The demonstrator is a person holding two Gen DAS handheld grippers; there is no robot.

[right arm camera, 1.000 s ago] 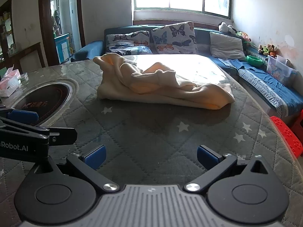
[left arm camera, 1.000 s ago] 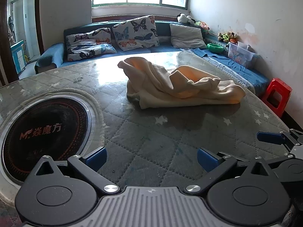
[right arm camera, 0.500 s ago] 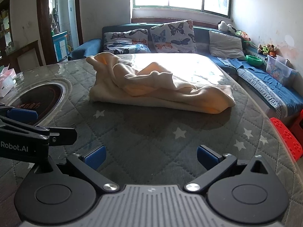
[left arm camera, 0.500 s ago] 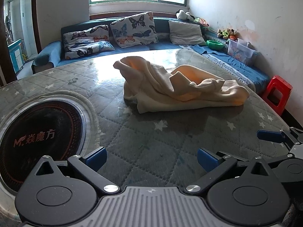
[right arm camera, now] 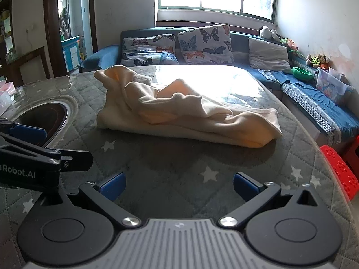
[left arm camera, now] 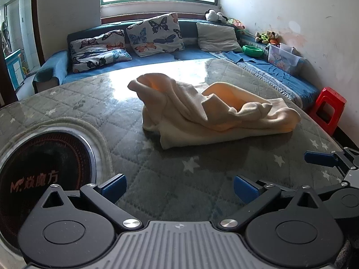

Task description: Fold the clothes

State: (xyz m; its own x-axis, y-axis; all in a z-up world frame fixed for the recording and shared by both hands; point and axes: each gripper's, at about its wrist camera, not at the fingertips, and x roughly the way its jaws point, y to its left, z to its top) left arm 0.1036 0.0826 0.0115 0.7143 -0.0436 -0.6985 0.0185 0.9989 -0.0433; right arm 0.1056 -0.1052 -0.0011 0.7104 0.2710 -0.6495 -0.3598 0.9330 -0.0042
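A crumpled cream-coloured garment (left arm camera: 211,112) lies in a heap on the grey quilted star-pattern table cover (left arm camera: 170,174); it also shows in the right wrist view (right arm camera: 186,116). My left gripper (left arm camera: 179,186) is open and empty, a short way in front of the garment's near edge. My right gripper (right arm camera: 178,185) is open and empty, also short of the garment. The right gripper shows at the right edge of the left wrist view (left arm camera: 332,159), and the left gripper at the left edge of the right wrist view (right arm camera: 33,154).
A round black cooktop (left arm camera: 42,174) is set into the table at the left. A blue sofa with butterfly cushions (left arm camera: 154,33) runs behind the table and along the right wall. A red plastic stool (left arm camera: 327,109) stands by the table's right edge. A tissue box (right arm camera: 4,94) sits far left.
Both grippers have moved forward toward the garment, which now looks larger and nearer in both views. Both stay open. The garment has not moved.
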